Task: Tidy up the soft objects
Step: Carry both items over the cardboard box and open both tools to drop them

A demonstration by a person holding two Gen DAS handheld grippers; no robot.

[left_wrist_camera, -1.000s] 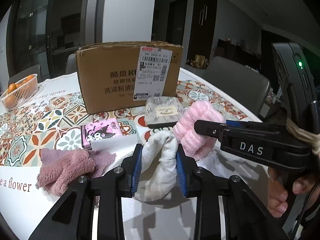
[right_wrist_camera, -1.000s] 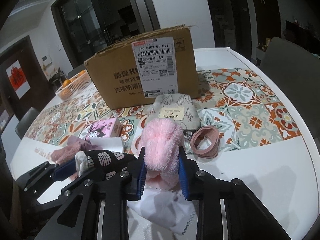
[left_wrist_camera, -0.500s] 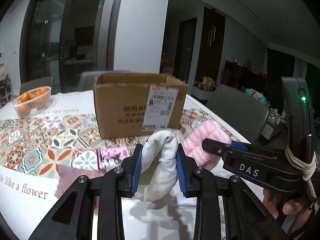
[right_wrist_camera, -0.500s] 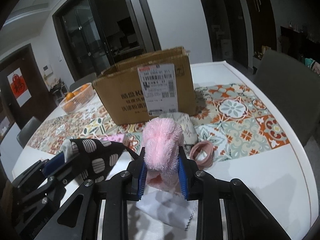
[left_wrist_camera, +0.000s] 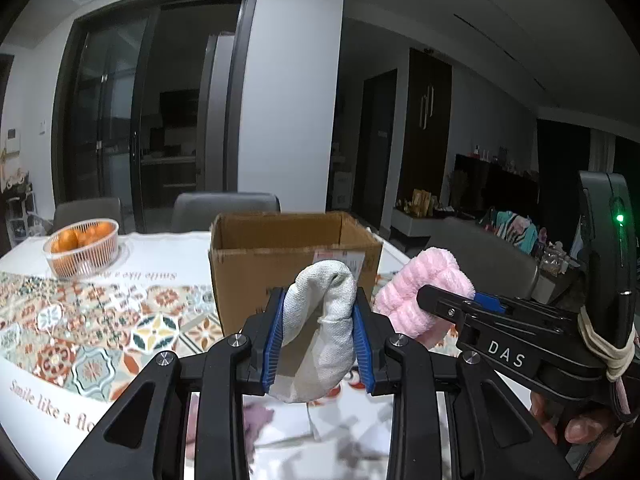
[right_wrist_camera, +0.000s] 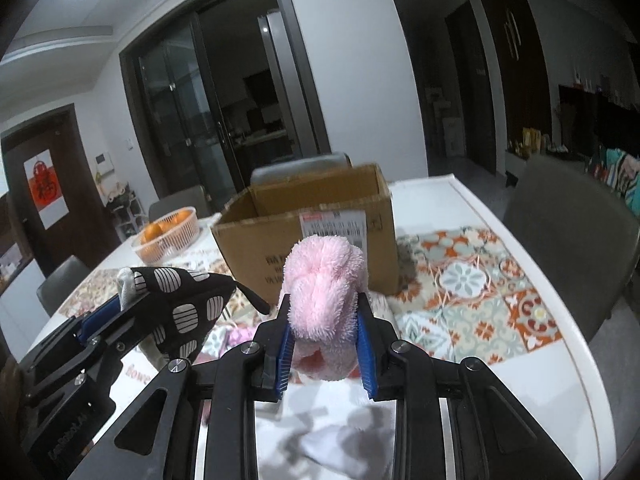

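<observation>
Left wrist: cardboard box (left_wrist_camera: 256,276) open, basket (left_wrist_camera: 82,248) holds oranges (left_wrist_camera: 76,238); each gripper clamps cloth.

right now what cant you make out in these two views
- Inside of the cardboard box: both views look at its front wall, so its floor and contents are hidden.
- Shipping label: blurred, and partly covered by the fluffy pink item in the right gripper.
- Cloths on the table below the left gripper: motion-blurred and cut by its fingers.
- The grey fabric item: folded, type unclear.
</observation>
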